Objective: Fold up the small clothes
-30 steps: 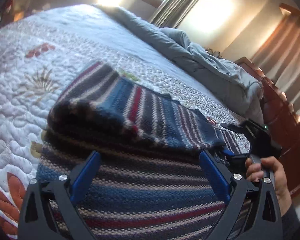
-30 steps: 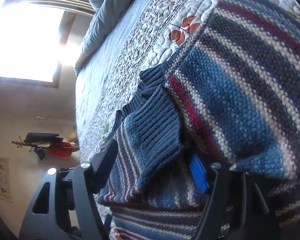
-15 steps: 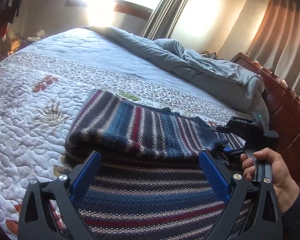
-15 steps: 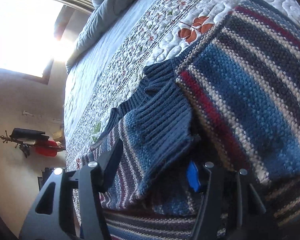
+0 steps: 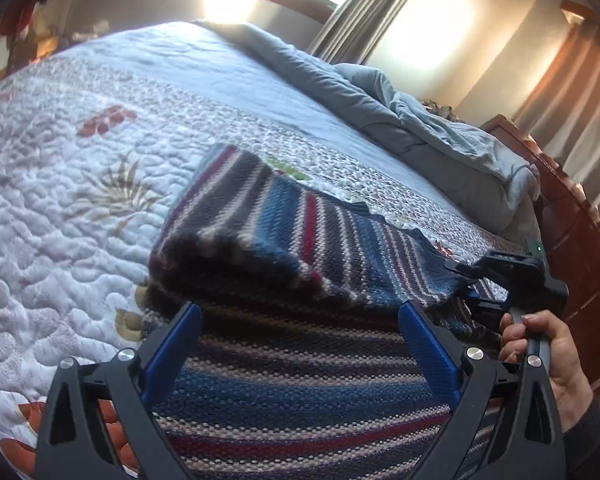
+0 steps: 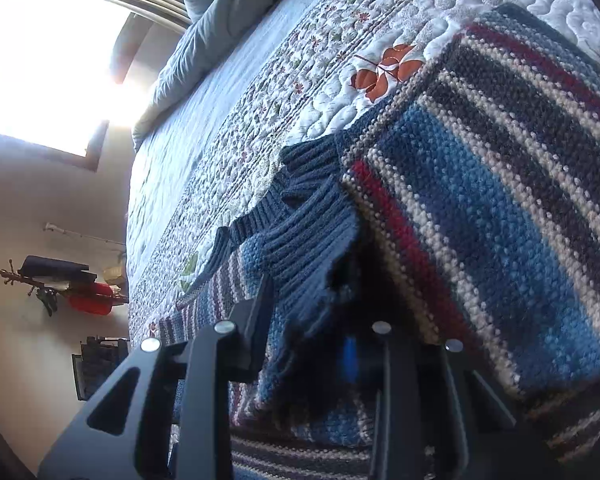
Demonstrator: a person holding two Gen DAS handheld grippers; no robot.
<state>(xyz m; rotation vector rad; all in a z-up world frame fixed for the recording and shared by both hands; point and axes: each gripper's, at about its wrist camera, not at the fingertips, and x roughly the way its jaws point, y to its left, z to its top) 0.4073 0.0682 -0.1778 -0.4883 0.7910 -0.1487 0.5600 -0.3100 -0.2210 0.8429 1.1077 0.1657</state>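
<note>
Striped knit sweater [image 5: 300, 380] spread on floral quilt [image 5: 60, 220], one part doubled over the rest, lower edge cut off by the frame. Left gripper [image 5: 300, 344] gaping wide above the stripes, nothing pinched. Right gripper [image 6: 312, 320] closing, ribbed blue cuff [image 6: 308, 240] between the jaws; contact lost in shadow, so grip hard to confirm. Right hand [image 5: 548, 360] half cut off at the picture's edge. Crumpled grey duvet [image 5: 420, 120] at far side. No readable writing or labels anywhere.
</note>
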